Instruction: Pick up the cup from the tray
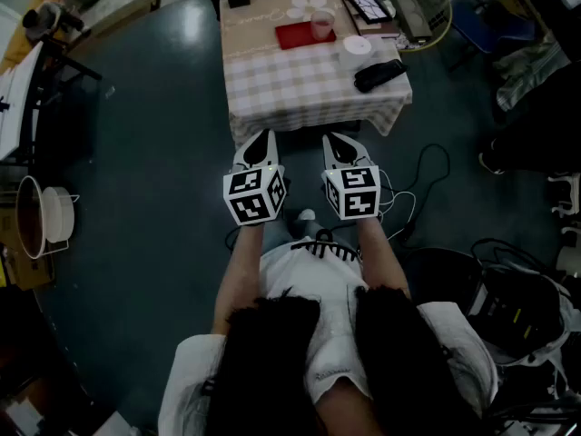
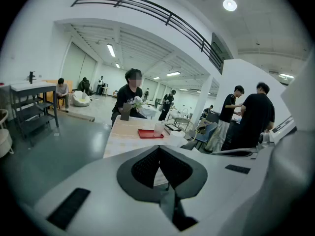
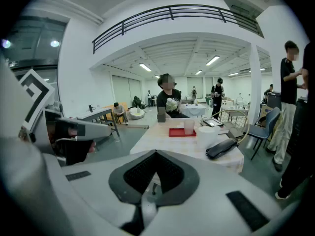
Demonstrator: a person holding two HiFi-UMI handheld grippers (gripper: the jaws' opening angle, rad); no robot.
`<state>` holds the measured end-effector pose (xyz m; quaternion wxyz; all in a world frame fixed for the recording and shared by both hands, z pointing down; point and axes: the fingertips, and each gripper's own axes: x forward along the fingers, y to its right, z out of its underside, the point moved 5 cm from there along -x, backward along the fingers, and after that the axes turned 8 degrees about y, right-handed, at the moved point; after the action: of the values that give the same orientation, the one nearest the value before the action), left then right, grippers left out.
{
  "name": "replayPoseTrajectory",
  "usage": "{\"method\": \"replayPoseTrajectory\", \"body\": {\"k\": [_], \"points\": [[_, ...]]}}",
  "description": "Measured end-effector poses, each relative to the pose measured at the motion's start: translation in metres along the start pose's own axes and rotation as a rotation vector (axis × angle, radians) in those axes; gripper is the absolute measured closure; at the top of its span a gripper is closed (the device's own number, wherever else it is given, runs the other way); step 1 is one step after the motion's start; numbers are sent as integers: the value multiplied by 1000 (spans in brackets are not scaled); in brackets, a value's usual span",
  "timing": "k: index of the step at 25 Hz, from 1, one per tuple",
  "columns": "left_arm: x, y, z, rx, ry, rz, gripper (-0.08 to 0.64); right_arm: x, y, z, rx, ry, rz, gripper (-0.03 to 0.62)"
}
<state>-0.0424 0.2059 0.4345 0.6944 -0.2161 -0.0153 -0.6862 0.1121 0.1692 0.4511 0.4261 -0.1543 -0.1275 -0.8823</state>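
Cup (image 1: 321, 24) contents: probably too small, dim

Head view: from above the person's head I look steeply down. The square table under a checked cloth (image 1: 300, 89) sits high in my picture, well beyond the left gripper (image 1: 263, 139) and right gripper (image 1: 338, 142).
Left gripper view: I ride low on that gripper and face level along its jaws toward the table's near edge, well apart from it.
Right gripper view: same heading from just beside, taking in the near right corner.
Shared: all three catch the flat red tray (image 1: 295, 36) on the table's far half.
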Motion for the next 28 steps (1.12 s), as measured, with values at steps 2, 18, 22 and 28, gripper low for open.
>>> {"method": "replayPoseTrajectory", "body": {"k": [2,18,22,28], "points": [[-1,2,0,0,3,1,554,-2,0,0,-8,-5,1,584],[-2,10,-2,1,15,-7,554,-5,9,-9,33,69,-25,578],[4,11,0,-5,12,-4,554,0,9,-12,47,80,-84,418],[27,14,-5,-8,7,22,554,11,19,-19,44,124,-100,284]]}}
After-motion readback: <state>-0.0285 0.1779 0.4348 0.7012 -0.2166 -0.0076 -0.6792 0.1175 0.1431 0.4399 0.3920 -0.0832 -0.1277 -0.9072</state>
